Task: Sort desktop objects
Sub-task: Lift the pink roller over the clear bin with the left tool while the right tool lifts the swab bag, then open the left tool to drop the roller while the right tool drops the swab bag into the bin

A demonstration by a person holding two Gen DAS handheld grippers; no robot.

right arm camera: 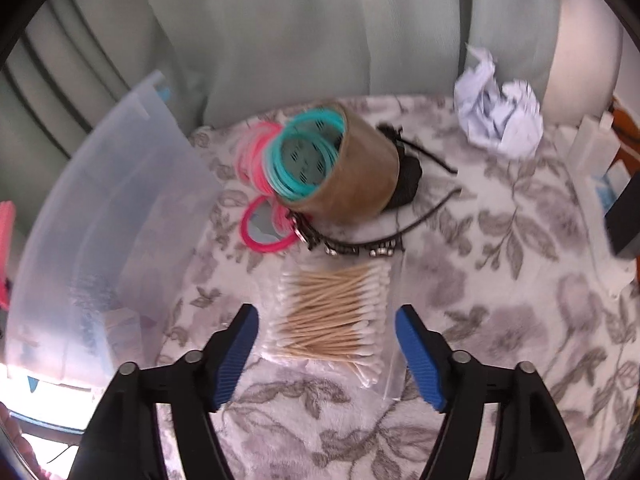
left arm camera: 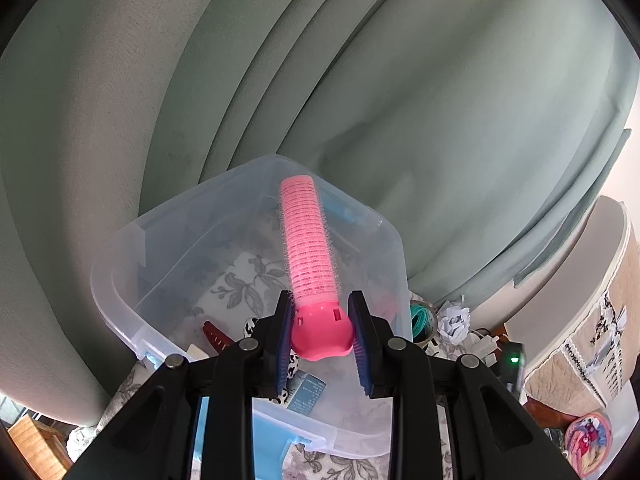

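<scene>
My left gripper (left arm camera: 322,340) is shut on the pink base of a pink hair roller (left arm camera: 310,246), which points forward above a clear plastic bin (left arm camera: 120,264). The bin holds a red hair clip (left arm camera: 216,338) and a few small items. My right gripper (right arm camera: 326,354) is open and empty, its blue pads either side of a bag of cotton swabs (right arm camera: 332,316) on the floral cloth. Beyond the swabs lies a brown tape roll (right arm camera: 352,172) with teal rings (right arm camera: 306,156) in it, pink rings (right arm camera: 256,156) beside it, and a black headband (right arm camera: 404,228).
The bin's clear wall (right arm camera: 112,216) stands at the left of the right wrist view. Crumpled white paper (right arm camera: 500,116) lies at the back right. A dark device (right arm camera: 624,216) sits at the right edge. Green curtains (left arm camera: 360,80) hang behind the table.
</scene>
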